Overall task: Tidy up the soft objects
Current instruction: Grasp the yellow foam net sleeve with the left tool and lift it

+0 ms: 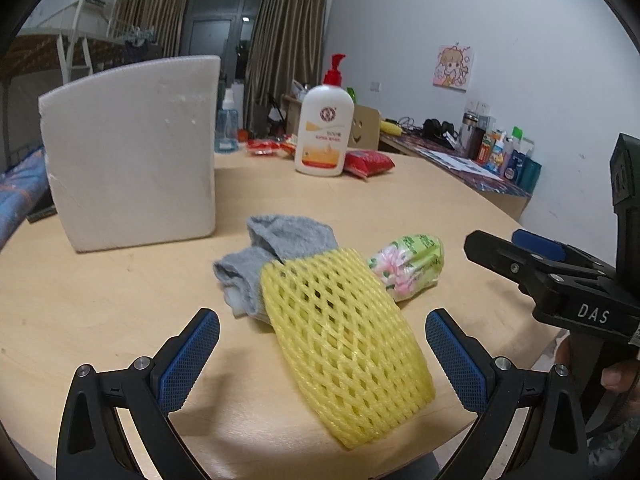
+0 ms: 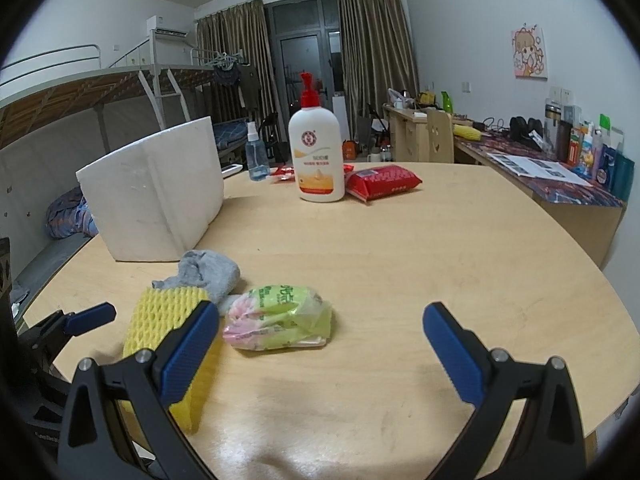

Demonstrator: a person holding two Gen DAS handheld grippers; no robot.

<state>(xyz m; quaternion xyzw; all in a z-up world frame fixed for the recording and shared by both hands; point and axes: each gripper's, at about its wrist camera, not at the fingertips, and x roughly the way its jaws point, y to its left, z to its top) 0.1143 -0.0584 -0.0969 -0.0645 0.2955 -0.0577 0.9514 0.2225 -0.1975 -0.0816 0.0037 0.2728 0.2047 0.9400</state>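
Yellow foam net [image 1: 344, 344] overhangs table edge [image 1: 280, 446], tongs [image 1: 322, 350] open.

"DAS" in white letters on right gripper [image 1: 516, 254] body.

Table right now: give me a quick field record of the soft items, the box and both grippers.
foam net: yellow, flat on the table, overlapping the sock
sock: grey, bunched, partly under the foam net
tissue pack: green and pink, right of the foam net
foam box: white, upright behind the sock
left gripper: jaws open, either side of the foam net
right gripper: jaws open, empty
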